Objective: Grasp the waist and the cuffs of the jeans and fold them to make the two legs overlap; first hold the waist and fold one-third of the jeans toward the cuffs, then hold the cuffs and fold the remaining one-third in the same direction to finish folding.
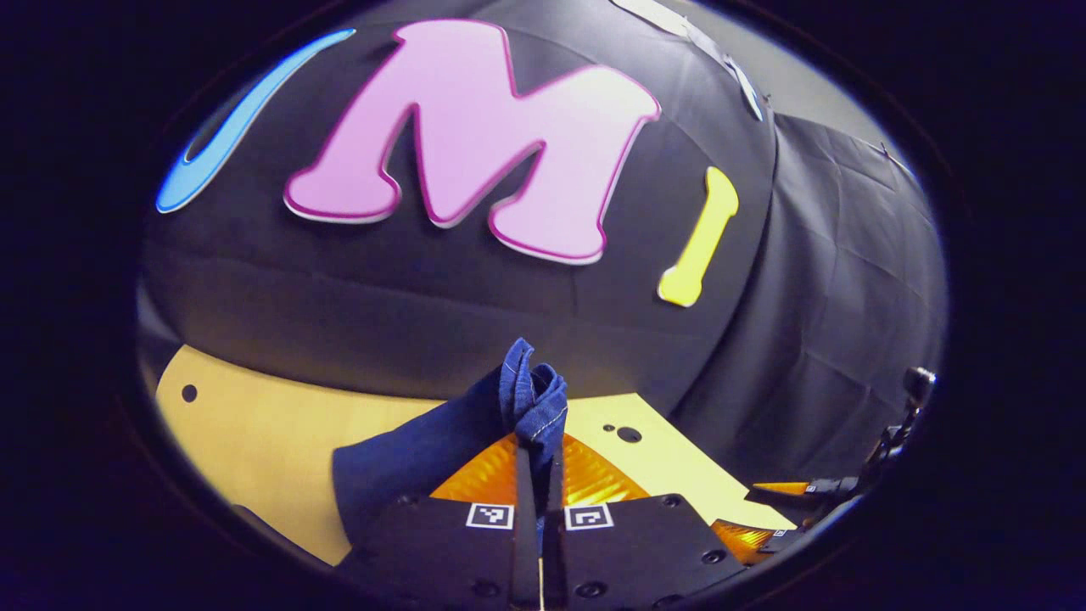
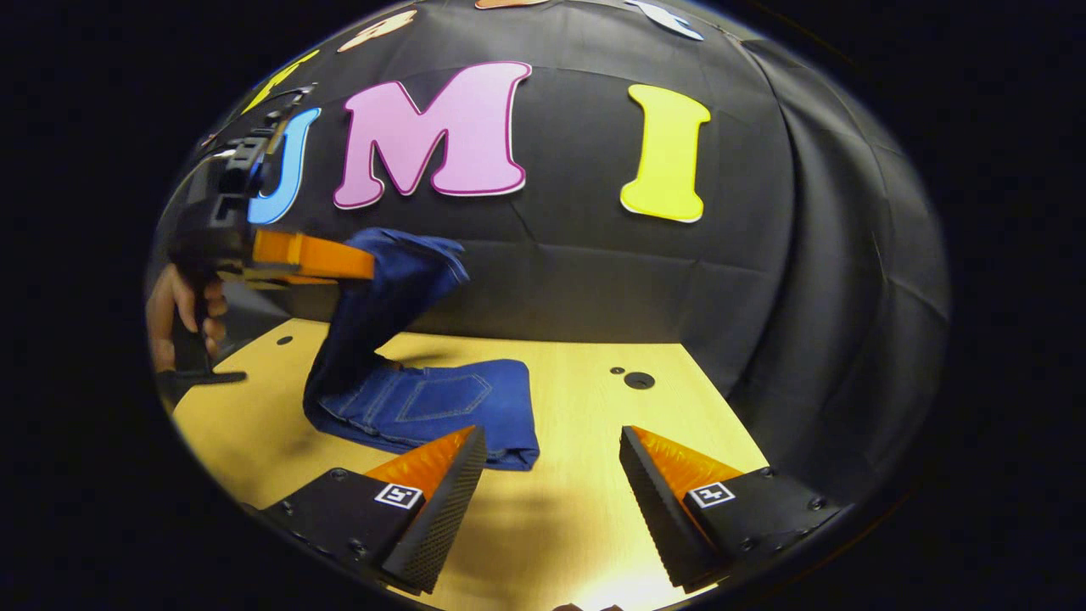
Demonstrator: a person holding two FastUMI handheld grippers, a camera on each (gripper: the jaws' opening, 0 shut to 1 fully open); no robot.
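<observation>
Dark blue jeans (image 2: 424,403) lie partly folded on the wooden table (image 2: 577,526), back pocket facing up. One end rises off the table to the left gripper (image 2: 339,261), which a hand (image 2: 174,314) holds high at the left. In the left gripper view, my left gripper (image 1: 539,458) is shut on a bunched wad of the jeans (image 1: 533,399), showing stitched hem edges, and the rest hangs down to the left. My right gripper (image 2: 551,484) hovers open low over the table, just right of the folded part, with nothing between its fingers.
Round holes (image 2: 638,380) mark the tabletop near the back right, close to the black cloth wall. In the left gripper view, the right gripper (image 1: 785,490) sits low at the right edge, with a dark stand (image 1: 916,382) behind it.
</observation>
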